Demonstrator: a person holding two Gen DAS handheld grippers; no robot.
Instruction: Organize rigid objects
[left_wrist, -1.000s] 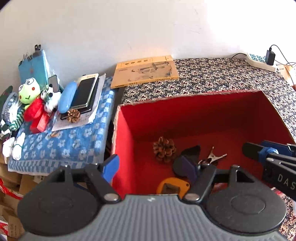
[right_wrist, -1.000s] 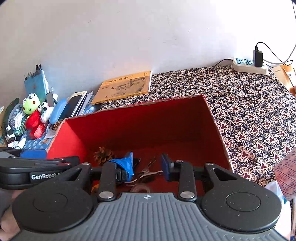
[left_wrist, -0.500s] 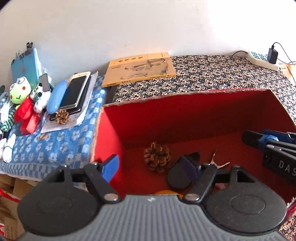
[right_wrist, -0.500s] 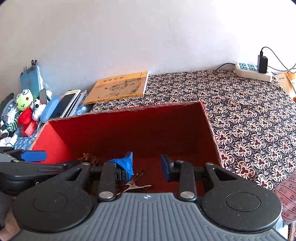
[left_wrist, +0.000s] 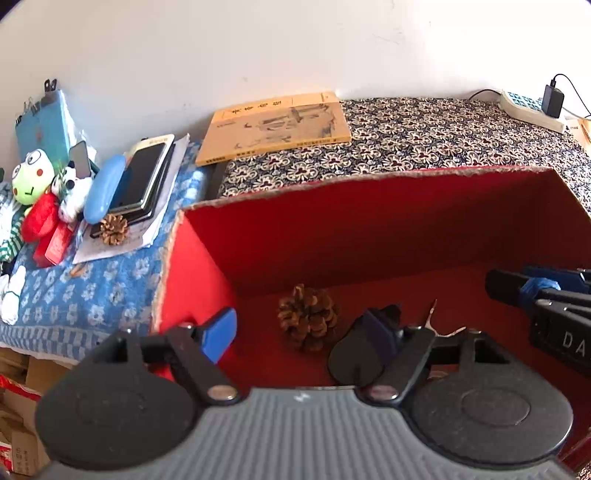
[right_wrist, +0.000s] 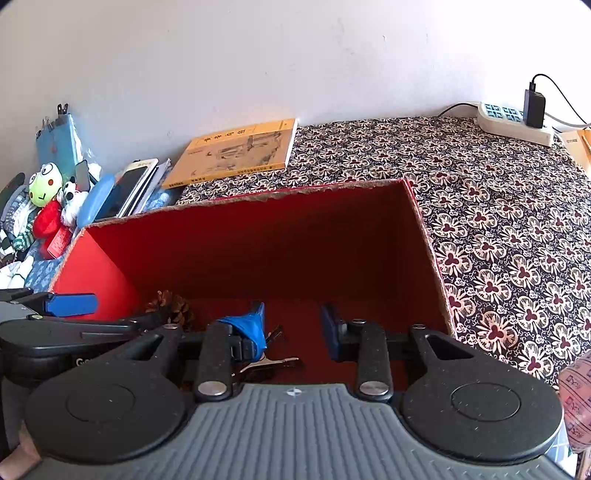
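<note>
**Left wrist and right wrist over the red box**

Left wrist view: the left claw (left_wrist: 301, 332) is spread wide and empty, angled down into the red box (left_wrist: 369, 229). A pinecone (left_wrist: 308, 322) lies on the box floor between its fingers, untouched, with a black disc (left_wrist: 352, 360) beside it. Only this view shows a second pinecone (left_wrist: 113, 229) on the blue cloth (left_wrist: 92, 291), by the phones (left_wrist: 142, 182).

Right wrist view: the right claw (right_wrist: 293, 325) points down into the box (right_wrist: 428, 236), jaws apart with nothing pinched. A metal clip (right_wrist: 269, 363) lies below it. This view shows more of the patterned bench (right_wrist: 498, 221).
</note>
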